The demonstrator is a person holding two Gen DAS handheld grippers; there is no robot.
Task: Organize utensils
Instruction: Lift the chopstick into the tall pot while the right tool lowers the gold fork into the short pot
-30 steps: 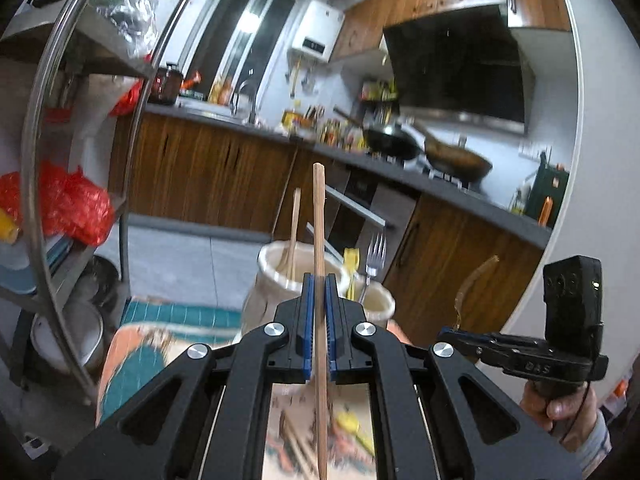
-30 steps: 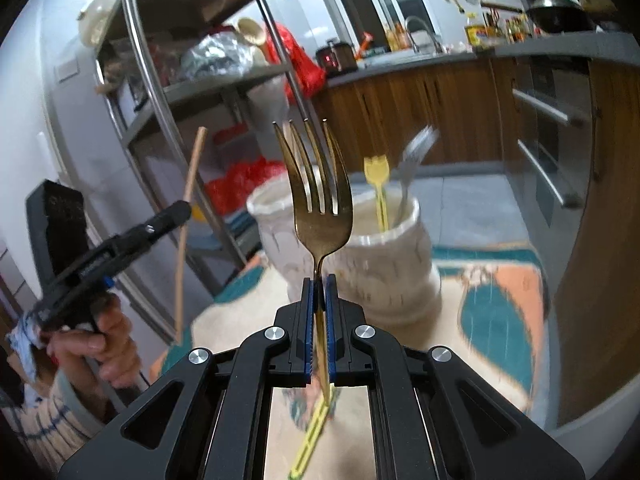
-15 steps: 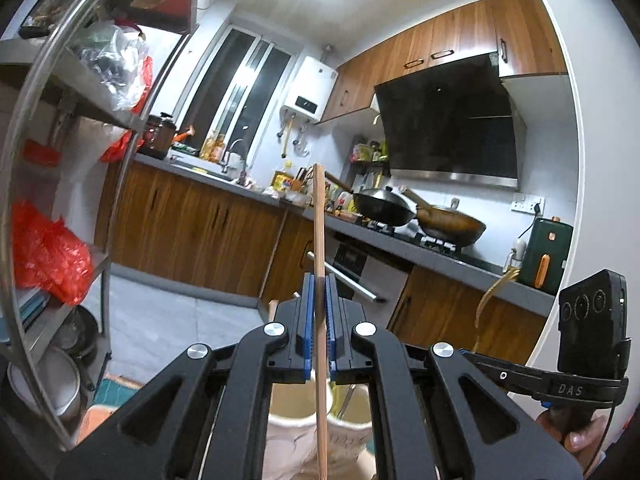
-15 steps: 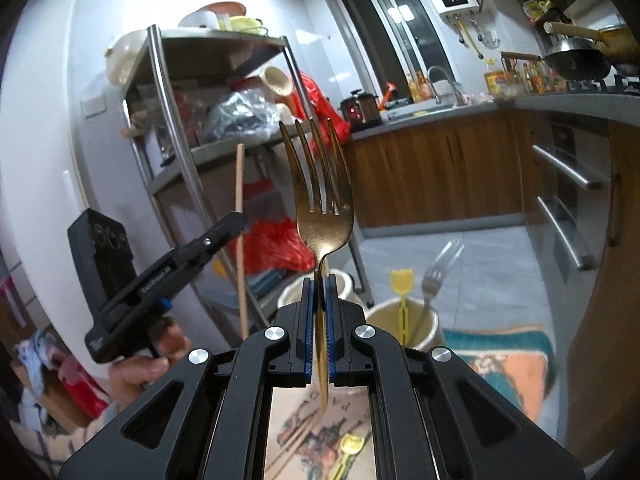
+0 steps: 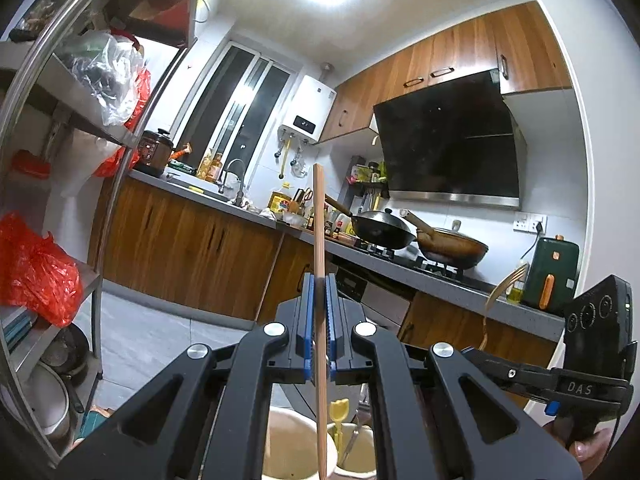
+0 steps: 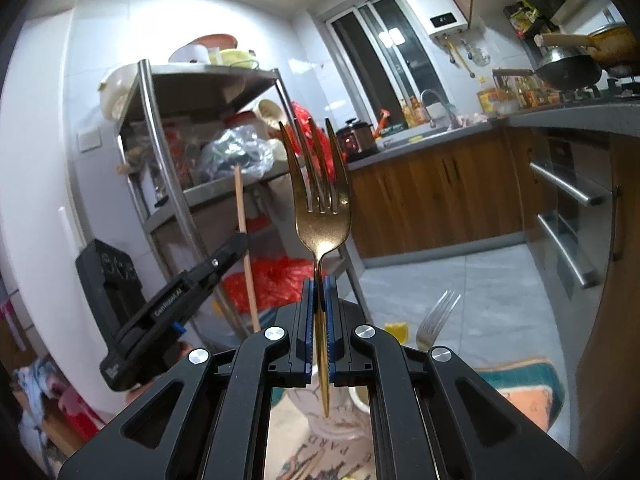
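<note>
While both loads hang high, I note risks. Left gripper clamps wooden chopstick upright; right gripper clamps gold fork, tines up. Ceramic holders sit directly below. Thin shafts may pivot in pads, miss mouth, or strike silver fork already inside.

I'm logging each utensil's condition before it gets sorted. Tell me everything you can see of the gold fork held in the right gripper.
The gold fork looks like polished, gold-toned metal, with four slim tines, a broad rounded neck and a narrow handle. It stands upright, tines up. The right gripper has its jaws shut on the handle just below the neck; the handle's lower end shows beneath them. Nothing else touches it. In the left wrist view it appears edge-on, its tines curving.
</note>
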